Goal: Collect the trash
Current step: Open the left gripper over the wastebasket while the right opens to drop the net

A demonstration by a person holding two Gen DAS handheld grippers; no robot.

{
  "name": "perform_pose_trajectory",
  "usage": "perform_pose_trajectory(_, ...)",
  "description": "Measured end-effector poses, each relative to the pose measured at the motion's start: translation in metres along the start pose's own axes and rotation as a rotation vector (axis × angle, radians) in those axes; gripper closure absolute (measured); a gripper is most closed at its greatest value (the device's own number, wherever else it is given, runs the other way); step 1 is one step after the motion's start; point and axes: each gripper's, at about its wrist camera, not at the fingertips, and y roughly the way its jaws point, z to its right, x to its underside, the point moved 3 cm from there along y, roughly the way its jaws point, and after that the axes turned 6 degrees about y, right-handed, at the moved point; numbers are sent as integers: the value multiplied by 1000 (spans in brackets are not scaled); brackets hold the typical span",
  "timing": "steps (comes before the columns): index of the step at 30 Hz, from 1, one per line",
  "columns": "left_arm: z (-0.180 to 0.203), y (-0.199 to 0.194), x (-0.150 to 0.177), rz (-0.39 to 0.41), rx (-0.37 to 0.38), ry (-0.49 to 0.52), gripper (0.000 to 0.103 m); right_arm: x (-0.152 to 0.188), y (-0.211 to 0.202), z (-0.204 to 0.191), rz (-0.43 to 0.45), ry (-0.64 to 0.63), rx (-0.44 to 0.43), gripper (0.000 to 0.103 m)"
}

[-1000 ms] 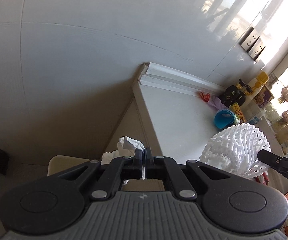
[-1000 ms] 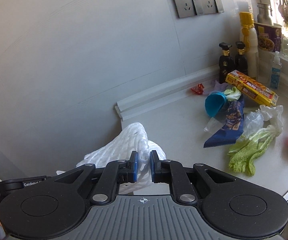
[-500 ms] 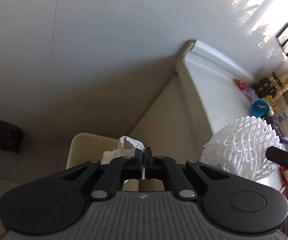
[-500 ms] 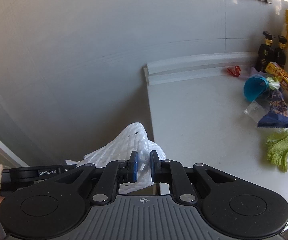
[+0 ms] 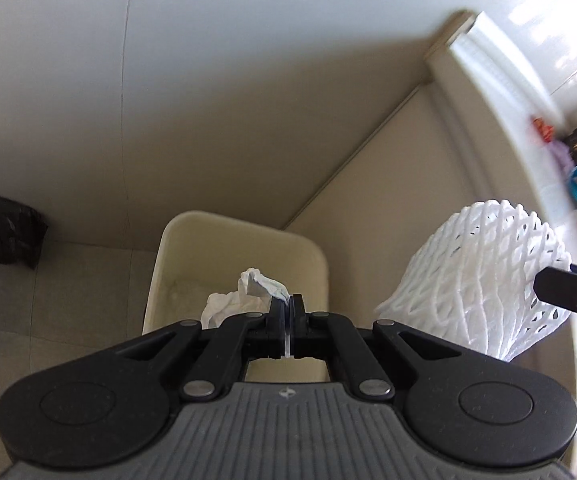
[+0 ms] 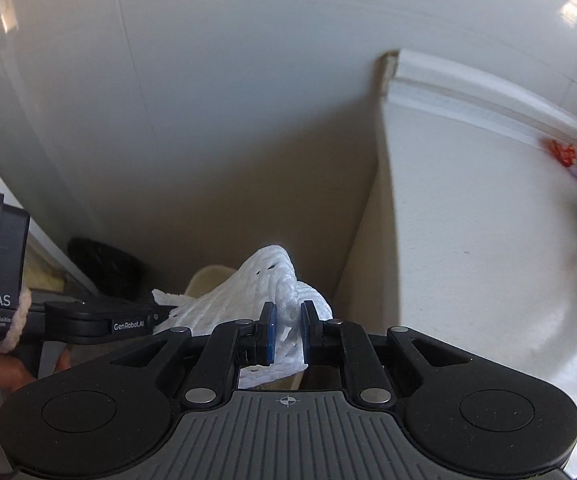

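The step in hand looks like the drop into the bin (image 5: 240, 240). To do it well, bring each piece squarely over the bin's mouth before letting go, since both are light and could drift onto the floor beside it.

Nearest, the left gripper (image 5: 287, 312) has its fingers pressed almost together, pinching a crumpled tissue (image 5: 244, 294) that hangs right above the bin's opening, so it seems ready to release. The right gripper (image 6: 287, 320) has its fingers narrowly parted, clamped on a white foam net (image 6: 256, 284); the net sits to the right of the bin, nearer the counter (image 6: 468, 240), and probably needs to shift left first. Beyond the bin a black bag (image 5: 4, 228) lies by the wall.
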Motion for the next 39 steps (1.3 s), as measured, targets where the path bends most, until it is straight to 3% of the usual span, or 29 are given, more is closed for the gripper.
perform_pose_trajectory(19,-33,70,23,-106,-17,16,101,7,112,-35,-195,-265,53,91)
perform_pose_trajectory(39,-31,89,25,-149,-47,36,100,8,140,-45,-255,-344,82,90)
